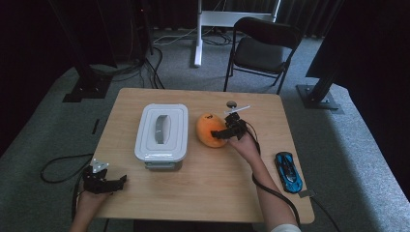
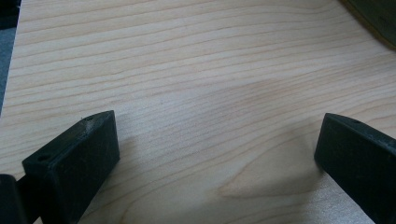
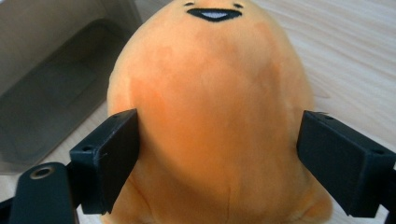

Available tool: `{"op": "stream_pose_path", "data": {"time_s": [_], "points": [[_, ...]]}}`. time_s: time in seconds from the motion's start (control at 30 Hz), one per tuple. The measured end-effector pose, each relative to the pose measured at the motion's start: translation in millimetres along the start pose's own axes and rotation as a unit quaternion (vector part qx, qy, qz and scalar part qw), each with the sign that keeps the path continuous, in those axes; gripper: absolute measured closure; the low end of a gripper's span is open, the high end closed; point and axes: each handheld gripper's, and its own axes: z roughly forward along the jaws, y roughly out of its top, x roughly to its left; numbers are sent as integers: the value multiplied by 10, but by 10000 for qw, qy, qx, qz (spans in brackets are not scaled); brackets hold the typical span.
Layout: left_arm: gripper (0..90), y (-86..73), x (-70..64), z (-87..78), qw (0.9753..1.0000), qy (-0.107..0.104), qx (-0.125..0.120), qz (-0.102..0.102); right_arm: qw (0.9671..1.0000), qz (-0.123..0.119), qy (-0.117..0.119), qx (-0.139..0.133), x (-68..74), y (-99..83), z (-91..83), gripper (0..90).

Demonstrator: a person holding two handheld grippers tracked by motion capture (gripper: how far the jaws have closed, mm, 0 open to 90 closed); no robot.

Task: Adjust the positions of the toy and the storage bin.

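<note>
Dark curtains and grey carpet ring the wooden table (image 1: pixel 208 179), with a black chair (image 1: pixel 263 46) standing behind it. From the high view I see my right gripper (image 1: pixel 227 132) reaching across to the orange plush toy (image 1: pixel 211 130), which lies near the middle of the table just right of the white lidded box (image 1: pixel 161 131). In the right gripper view the plush toy (image 3: pixel 215 116) sits between my jaws: the left jaw presses against its side, while the right jaw stands just at its other flank, and I cannot tell whether it touches. The jaws are spread wide around the soft body, not squeezed down on it. A stitched black mouth shows at the toy's far end, and the grey box wall (image 3: pixel 51 84) lies just beyond it.

My left gripper (image 1: pixel 109 182) rests near the front left corner of the table, well apart from the toy. Its own view shows both jaws spread wide with bare wood between them. A blue toy car (image 1: pixel 288 171) lies near the right edge.
</note>
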Motion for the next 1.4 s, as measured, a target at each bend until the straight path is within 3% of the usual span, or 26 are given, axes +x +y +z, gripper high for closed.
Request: {"op": "stream_pose_path", "data": {"time_s": [0.2,0.4,0.53,0.67,0.97,1.13,1.4], "points": [[3,0,0,0,10000,0,0,0,9999,-141,-26,51,92,-61,61,133],[3,0,0,0,10000,1,-1,0,9999,87,-65,-120,125,-158,104,134],[3,0,0,0,10000,1,1,2,9998,66,-141,-118,148,-173,103,153],[3,0,0,0,10000,1,0,2,9996,-73,-252,-46,175,-159,95,237],[3,0,0,0,10000,1,0,2,9993,-71,-342,-119,187,-154,5,525],[3,0,0,0,10000,1,1,2,9992,-82,-376,-109,201,-134,-35,596],[3,0,0,0,10000,1,1,3,9991,-40,-401,-137,222,-90,-112,639]]}}
